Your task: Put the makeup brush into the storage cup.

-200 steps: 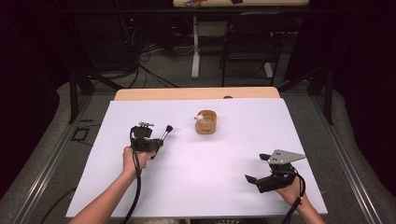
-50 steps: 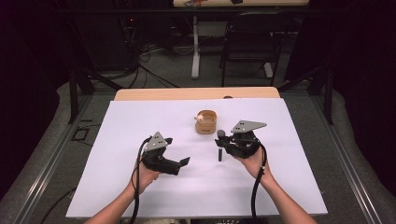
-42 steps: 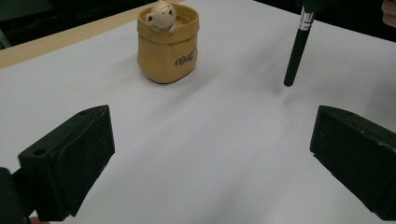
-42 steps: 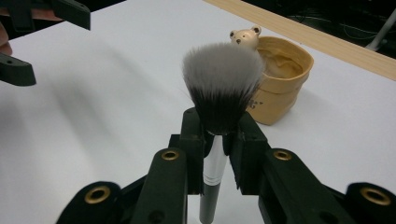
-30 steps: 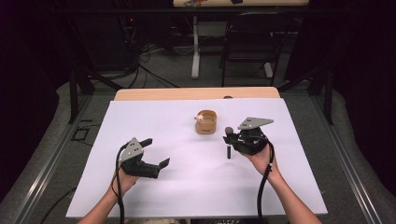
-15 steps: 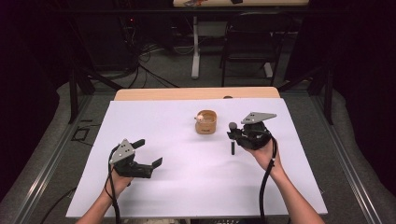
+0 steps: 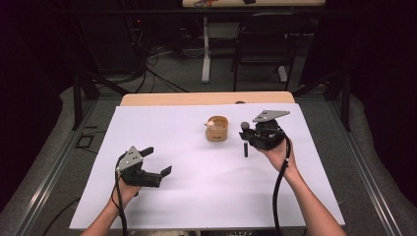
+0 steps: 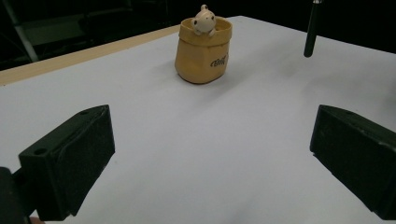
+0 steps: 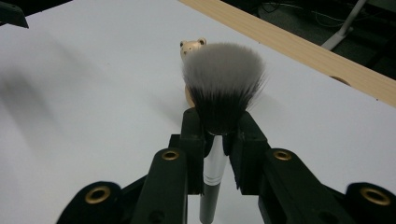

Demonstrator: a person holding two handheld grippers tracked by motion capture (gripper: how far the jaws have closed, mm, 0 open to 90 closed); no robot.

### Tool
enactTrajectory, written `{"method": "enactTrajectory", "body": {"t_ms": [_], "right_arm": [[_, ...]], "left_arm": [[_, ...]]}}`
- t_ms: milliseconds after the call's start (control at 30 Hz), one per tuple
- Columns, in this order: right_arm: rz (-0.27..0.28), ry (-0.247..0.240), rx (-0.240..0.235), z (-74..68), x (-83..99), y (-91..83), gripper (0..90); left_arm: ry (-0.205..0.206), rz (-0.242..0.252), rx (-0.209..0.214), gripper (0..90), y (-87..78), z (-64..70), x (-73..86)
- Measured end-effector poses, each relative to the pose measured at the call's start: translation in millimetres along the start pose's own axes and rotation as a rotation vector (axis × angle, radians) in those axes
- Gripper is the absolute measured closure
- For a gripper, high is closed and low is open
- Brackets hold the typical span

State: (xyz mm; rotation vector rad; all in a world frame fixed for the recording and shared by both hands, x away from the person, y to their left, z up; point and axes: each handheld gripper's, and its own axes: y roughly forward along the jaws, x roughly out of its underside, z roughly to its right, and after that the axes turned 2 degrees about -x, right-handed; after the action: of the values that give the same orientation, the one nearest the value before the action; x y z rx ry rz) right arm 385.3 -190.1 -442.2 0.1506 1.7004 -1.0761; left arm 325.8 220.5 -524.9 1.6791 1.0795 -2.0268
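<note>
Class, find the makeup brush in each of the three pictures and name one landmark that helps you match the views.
High view: the brush stands upright in the right gripper, right of centre.
Left gripper view: its dark handle hangs at the top right edge.
Right gripper view: its bristles fan out in the centre, pinched between the jaws.
Shared landmark: the tan pot with a small animal figure peeking out, beside the brush.
</note>
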Motion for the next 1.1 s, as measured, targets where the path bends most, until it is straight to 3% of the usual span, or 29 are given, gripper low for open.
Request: {"method": "enactTrajectory", "body": {"t_ms": [1100], "right_arm": [[0.019,-0.01,0.017,7.6,-49.4,7.1,76.8]], "left_arm": [[-0.029,0.038,0.016,0.0,-0.6,-0.1,-1.3]]}}
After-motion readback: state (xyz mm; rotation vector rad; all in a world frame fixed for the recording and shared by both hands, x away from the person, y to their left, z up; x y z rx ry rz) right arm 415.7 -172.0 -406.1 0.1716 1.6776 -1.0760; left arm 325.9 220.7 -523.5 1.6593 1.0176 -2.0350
